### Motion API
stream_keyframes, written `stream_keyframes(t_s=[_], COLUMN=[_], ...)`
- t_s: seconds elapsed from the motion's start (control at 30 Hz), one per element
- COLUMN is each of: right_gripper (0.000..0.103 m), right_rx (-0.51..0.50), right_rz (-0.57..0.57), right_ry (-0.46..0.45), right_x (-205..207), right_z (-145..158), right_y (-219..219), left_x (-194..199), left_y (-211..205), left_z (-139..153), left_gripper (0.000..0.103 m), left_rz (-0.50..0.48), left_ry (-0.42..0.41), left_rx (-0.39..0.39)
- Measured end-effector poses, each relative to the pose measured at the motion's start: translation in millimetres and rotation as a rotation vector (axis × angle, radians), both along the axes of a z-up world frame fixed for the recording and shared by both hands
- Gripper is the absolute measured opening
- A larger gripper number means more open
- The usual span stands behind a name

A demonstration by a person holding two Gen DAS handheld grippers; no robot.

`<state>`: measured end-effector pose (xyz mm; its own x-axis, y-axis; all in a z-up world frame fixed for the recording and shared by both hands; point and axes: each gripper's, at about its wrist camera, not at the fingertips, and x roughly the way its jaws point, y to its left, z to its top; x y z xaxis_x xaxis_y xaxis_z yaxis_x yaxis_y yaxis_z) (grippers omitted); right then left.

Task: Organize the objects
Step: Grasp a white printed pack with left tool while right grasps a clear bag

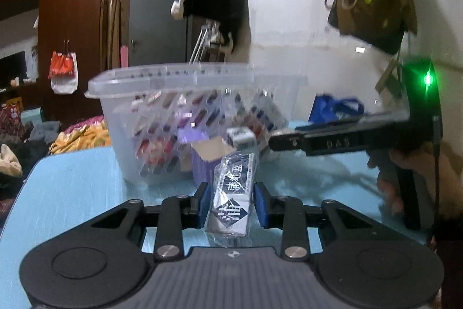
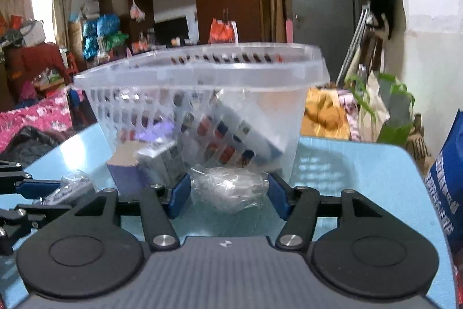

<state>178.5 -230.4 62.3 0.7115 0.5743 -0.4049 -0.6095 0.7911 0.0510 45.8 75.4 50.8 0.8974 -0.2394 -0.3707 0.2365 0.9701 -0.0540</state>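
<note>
Pinching the pack (image 1: pixel 231 194) left, wrap (image 2: pixel 228 187) between spread right jaws: squeeze, then lift both over the basket (image 1: pixel 173 77) rim.

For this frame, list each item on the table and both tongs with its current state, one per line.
Left tongs: shut on the blue-and-white pack.
Blue-and-white pack: upright between the pads, plastic-wrapped.
Right tongs: around the crumpled clear wrapper, contact unclear.
Crumpled clear wrapper: lying on the table.
Clear basket: upright, already holding packs.
Purple box: top open, standing beside the basket.
Table: blue, bearing everything.
</note>
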Motion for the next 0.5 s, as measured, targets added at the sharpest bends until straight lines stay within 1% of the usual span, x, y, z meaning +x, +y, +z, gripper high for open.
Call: stream_keyframes(t_s=[0.13,0.27,0.5], right_gripper=[0.062,0.062,0.062], right_rx=[0.017,0.045,0.081], right_rz=[-0.007,0.005,0.014], right_ry=[-0.037,-0.047,-0.101], right_x=[-4.8,-7.8,-30.3], right_z=[4.5,6.5,11.5], right_y=[1.0,-1.3,-5.6], left_x=[-4.6,-10.1,-18.5], left_y=[8.9,13.1,19.5], left_z=[5.0,7.5,8.3], left_gripper=[0.036,0.037,0.036], left_rz=[0.006,0.014,0.022], left_ry=[-0.056,-0.089,-0.145], left_rx=[-0.043,-0.042,-0.066])
